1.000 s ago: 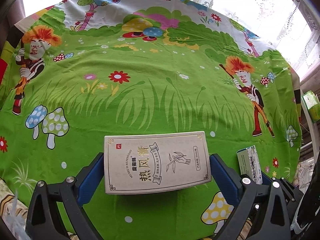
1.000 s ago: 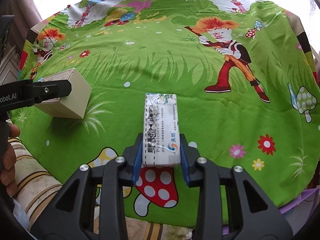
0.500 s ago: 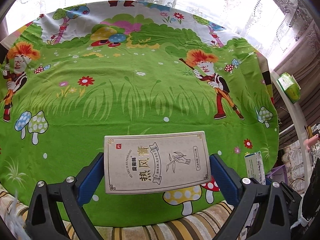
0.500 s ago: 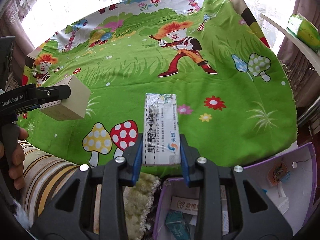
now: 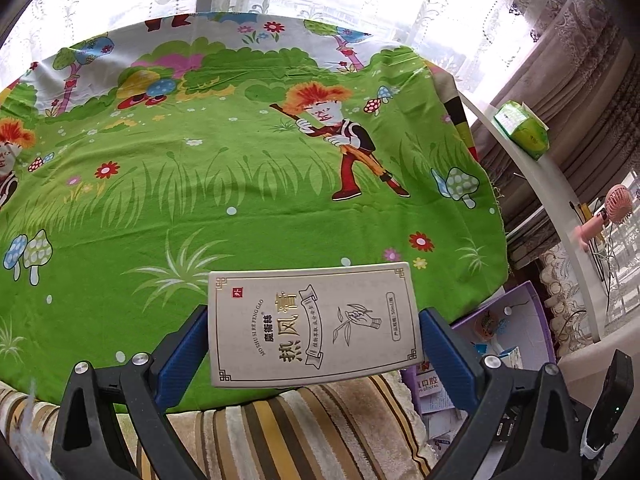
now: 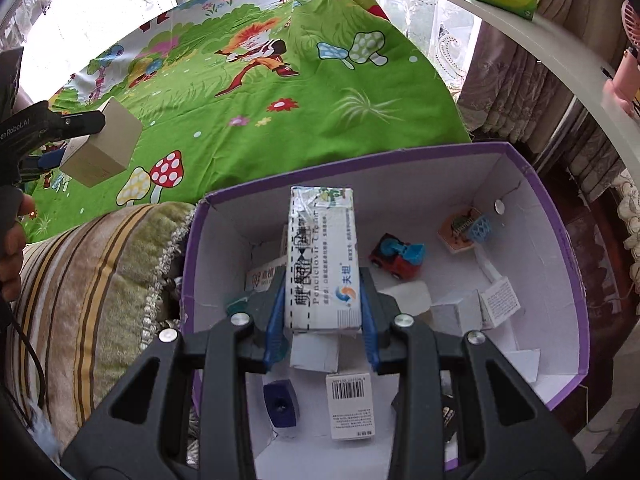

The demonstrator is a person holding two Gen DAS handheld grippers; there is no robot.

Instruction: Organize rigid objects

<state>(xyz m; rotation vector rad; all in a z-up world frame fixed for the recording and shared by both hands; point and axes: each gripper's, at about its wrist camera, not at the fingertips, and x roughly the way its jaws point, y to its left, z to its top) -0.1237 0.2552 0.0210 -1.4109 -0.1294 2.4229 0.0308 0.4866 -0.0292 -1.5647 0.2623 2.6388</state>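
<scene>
Right gripper (image 6: 323,300) jaws pinch a glossy white rectangular carton (image 6: 322,256) above the purple-rimmed cardboard box (image 6: 568,240); left gripper (image 5: 314,334) jaws pinch a matte cream flat carton (image 5: 314,324).

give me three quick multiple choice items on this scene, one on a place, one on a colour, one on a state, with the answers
1. Where is the white carton that the right gripper holds?
A. over the open storage box
B. lying on the green cloth
C. on the white shelf

2. What colour is the outside of the storage box?
A. red
B. purple
C. black

3. How does the left gripper stand?
A. open and empty
B. shut with nothing in it
C. shut on the beige box

Answers:
1. A: the carton hangs above the box's white inside, over the toy car and loose packets.
2. B: its rim and outer walls are purple.
3. C: both blue pads press the sides of the beige box.
</scene>
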